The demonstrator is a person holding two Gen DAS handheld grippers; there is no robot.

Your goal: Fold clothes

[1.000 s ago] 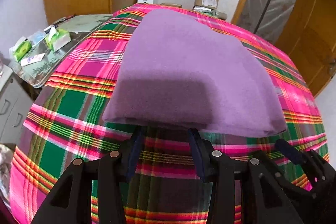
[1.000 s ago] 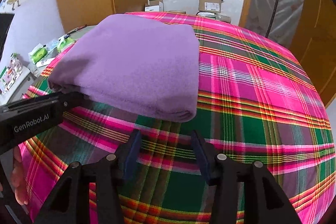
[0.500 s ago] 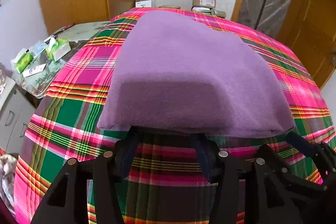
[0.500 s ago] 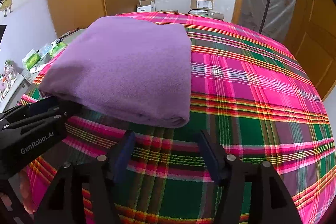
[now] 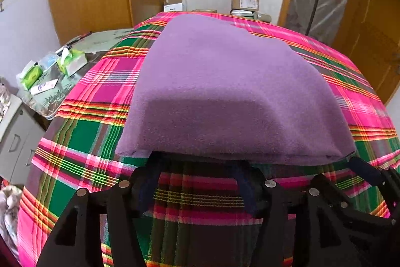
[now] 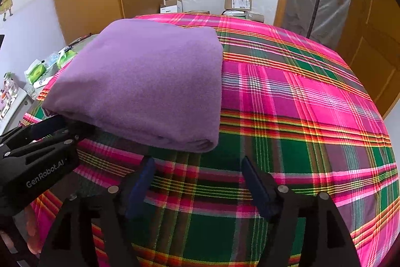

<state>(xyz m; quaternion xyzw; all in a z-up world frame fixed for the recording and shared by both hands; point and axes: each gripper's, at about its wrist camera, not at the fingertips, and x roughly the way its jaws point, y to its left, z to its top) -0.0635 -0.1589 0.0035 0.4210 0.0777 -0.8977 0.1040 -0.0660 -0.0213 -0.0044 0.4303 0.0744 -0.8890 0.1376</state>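
Bed under a pink-and-green plaid cover (image 6: 300,96) carries everything. On its left half, running toward the far edge, lies the purple fleece garment (image 6: 150,81), folded into a thick rectangle; near fold faces the grippers, right edge straight, corners roughly square.

Left gripper (image 5: 197,167): jaws spread, tips tucked just under the overhang of the garment's near edge; whether they touch the fabric is hidden, but nothing is pinched between them. Right gripper (image 6: 197,167): jaws spread wide, over bare plaid just short of the garment's near right corner, apart from it.

Change: both sets of jaws have just been opening over the past second, the right one to its widest. Garment shape looks the same as a second ago; the left view sits slightly closer to the near edge.

Reading: fold appears released and holding. Judged near complete, or ready for a re-grip along the near edge.
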